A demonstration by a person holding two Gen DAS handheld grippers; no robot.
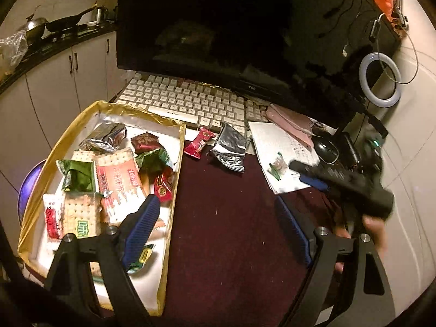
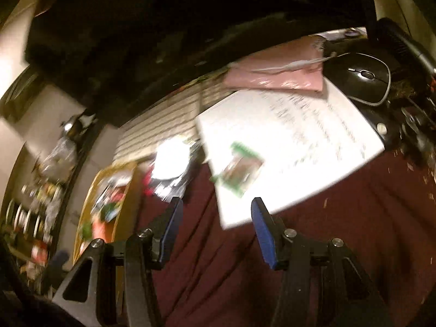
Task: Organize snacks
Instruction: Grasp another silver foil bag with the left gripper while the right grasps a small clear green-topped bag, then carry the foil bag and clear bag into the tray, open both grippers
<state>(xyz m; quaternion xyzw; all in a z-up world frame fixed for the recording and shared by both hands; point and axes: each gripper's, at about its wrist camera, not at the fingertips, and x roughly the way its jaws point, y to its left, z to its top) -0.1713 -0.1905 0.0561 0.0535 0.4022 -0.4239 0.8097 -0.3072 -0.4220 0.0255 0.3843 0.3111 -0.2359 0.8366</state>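
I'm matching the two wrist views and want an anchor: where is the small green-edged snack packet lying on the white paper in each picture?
Left wrist: the small green-edged snack packet lies right of centre, on the white paper sheet.
Right wrist: it is near centre, just beyond the open fingertips, blurred.
Shared landmark: the black computer mouse beyond the paper.

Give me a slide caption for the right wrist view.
Open right gripper nears a small green snack packet lying on white paper, beside a mouse.
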